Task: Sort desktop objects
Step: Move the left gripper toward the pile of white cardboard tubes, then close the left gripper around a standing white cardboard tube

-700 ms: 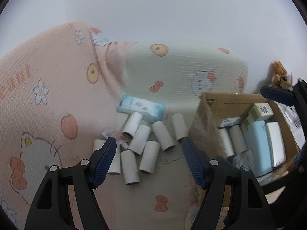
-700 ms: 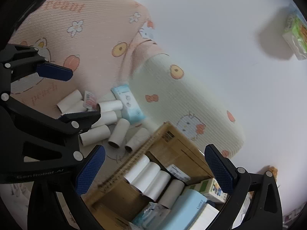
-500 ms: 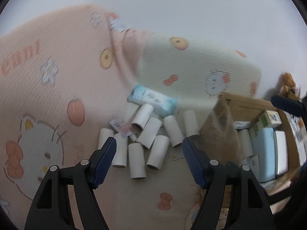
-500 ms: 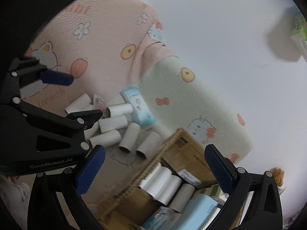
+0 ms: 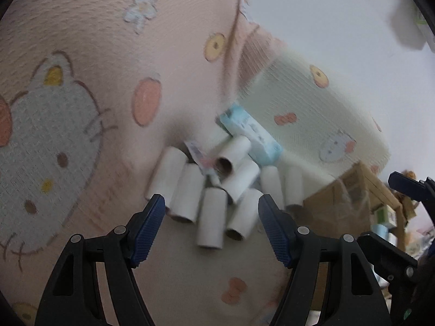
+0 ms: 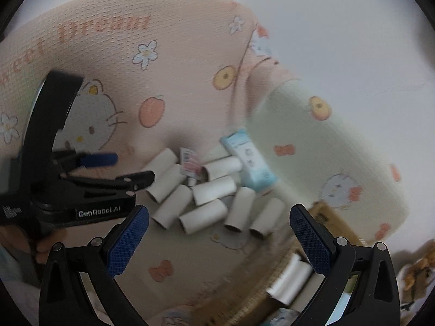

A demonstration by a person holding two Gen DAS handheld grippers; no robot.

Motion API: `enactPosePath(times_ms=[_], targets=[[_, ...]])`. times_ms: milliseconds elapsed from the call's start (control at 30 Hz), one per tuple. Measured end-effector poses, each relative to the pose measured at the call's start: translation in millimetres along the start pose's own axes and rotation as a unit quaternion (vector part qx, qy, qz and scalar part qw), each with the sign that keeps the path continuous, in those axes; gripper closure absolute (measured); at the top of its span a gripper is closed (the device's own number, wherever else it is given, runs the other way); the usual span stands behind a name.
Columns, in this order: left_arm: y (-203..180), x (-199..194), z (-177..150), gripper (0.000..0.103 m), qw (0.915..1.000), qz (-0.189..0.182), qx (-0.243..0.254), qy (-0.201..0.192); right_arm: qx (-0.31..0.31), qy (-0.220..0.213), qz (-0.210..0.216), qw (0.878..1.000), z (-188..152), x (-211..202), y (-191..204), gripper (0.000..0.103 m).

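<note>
Cardboard blurs at the right of both views: the brown open box [image 5: 350, 190] is cut off by the frame edge, and its contents are smeared. In the right wrist view a few white rolls [image 6: 291, 279] show inside the box [image 6: 320, 212]; the left wrist view shows only small unreadable packs there. A small pink-and-white packet [image 5: 199, 154] lying on the tubes is too blurred to identify.

The cluster of white cardboard tubes [image 5: 214, 193] lies on the pink and cream cartoon-print bedding [image 5: 81, 81], just beyond the left gripper [image 5: 210, 228], whose blue-padded jaws stand spread wide with nothing pinched; the nearest tubes sit between and ahead of the pads. A light blue tissue pack [image 5: 252, 135] lies touching the far side of the pile.

The right gripper [image 6: 217, 240] is likewise spread and empty, with the tubes [image 6: 201, 190] ahead of it and the tissue pack [image 6: 247, 163] behind them. Only this view shows the left gripper [image 6: 119, 168] from the side, with a hand [image 6: 40, 241] under it.
</note>
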State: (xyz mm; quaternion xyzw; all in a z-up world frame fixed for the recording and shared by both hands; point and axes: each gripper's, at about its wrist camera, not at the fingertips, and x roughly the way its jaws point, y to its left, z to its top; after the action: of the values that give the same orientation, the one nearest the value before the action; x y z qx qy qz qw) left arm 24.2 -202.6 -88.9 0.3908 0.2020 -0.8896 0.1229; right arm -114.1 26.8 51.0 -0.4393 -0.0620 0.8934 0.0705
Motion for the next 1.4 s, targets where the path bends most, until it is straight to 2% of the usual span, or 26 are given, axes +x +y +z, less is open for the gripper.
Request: enactPosePath(times_ms=[100, 200, 267, 300, 400, 467, 533, 633, 733, 833, 933, 1033, 1100, 1233, 1367, 1400], targets=[[9, 3, -2, 0.028, 0.9992, 0.015, 0.004, -0.036, -0.019, 0.017, 0.004, 1.0, 4, 15, 8, 0.0], [25, 9, -2, 0.028, 0.9991, 0.0, -0.018, -0.037, -0.024, 0.022, 0.008, 0.999, 9, 25, 14, 0.001], [36, 13, -3, 0.028, 0.9985, -0.017, -0.038, -0.035, -0.023, 0.009, 0.029, 0.999, 10, 27, 21, 0.001], [41, 15, -4, 0.028, 0.998, -0.02, -0.047, -0.037, 0.03, 0.013, 0.006, 0.999, 10, 27, 24, 0.001], [54, 16, -10, 0.03, 0.9965, -0.03, -0.058, -0.053, 0.028, -0.008, 0.01, 1.0, 8, 31, 36, 0.001], [61, 18, -14, 0.031, 0.9966, -0.026, -0.056, -0.055, 0.029, -0.017, 0.009, 0.999, 5, 36, 44, 0.001], [66, 21, -16, 0.031, 0.9961, -0.039, -0.057, -0.055, 0.028, -0.031, 0.005, 0.999, 1, 43, 50, 0.001], [78, 28, -19, 0.031, 0.994, -0.07, -0.075, -0.039, 0.059, -0.032, -0.003, 0.998, -8, 58, 50, 0.001], [85, 39, -22, 0.031, 0.9918, -0.087, -0.093, -0.014, 0.11, -0.036, 0.01, 0.993, -19, 72, 43, 0.001], [85, 52, -26, 0.031, 0.9862, -0.123, -0.11, 0.014, 0.141, -0.028, 0.031, 0.989, -27, 87, 42, 0.001], [83, 67, -32, 0.031, 0.9781, -0.158, -0.127, 0.048, 0.15, -0.015, 0.03, 0.988, -34, 100, 44, 0.001], [83, 83, -40, 0.031, 0.9664, -0.189, -0.157, 0.075, 0.158, -0.006, 0.027, 0.987, -41, 109, 43, 0.001], [85, 96, -46, 0.031, 0.9602, -0.194, -0.179, 0.09, 0.165, -0.004, 0.03, 0.986, -46, 114, 42, 0.001], [87, 115, -58, 0.031, 0.9583, -0.17, -0.207, 0.101, 0.179, -0.001, 0.021, 0.984, -58, 130, 41, 0.001], [82, 130, -64, 0.031, 0.9475, -0.193, -0.221, 0.127, 0.192, 0.009, 0.04, 0.981, -65, 142, 38, 0.004], [81, 131, -65, 0.031, 0.9478, -0.192, -0.218, 0.132, 0.194, 0.013, 0.043, 0.98, -67, 145, 38, 0.006]])
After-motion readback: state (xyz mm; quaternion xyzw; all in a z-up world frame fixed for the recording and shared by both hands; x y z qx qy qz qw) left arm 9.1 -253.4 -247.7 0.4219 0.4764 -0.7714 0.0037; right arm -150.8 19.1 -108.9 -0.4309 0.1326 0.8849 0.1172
